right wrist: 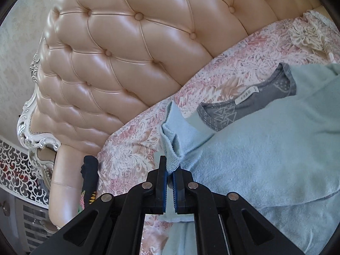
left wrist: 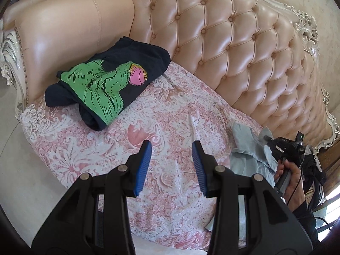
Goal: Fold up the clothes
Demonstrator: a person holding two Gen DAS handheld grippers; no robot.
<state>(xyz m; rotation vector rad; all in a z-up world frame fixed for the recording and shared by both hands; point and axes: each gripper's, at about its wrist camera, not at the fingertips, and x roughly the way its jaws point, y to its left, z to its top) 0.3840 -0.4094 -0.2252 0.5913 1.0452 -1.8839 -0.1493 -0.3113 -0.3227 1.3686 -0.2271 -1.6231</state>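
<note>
— On the pink floral sofa cover [left wrist: 170, 114], what's gripped?
— Right gripper [right wrist: 170, 167] clamps the pale blue fleece garment's [right wrist: 265, 148] edge; left gripper [left wrist: 172, 159] hangs apart, empty, near a folded black dinosaur-print T-shirt [left wrist: 106, 80].

- The dark folded T-shirt with a green dinosaur print [left wrist: 102, 80] lies on the pink flowery sofa cover [left wrist: 148, 127], beside the padded armrest [left wrist: 70, 31].
- The pale blue fleece top [right wrist: 265, 148] lies on that cover too, before the buttoned sofa back [right wrist: 127, 53].

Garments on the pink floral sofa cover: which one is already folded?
The dark navy T-shirt with the green dinosaur print, a compact bundle by the armrest; the light blue sweater lies spread, pinched by the right gripper.
</note>
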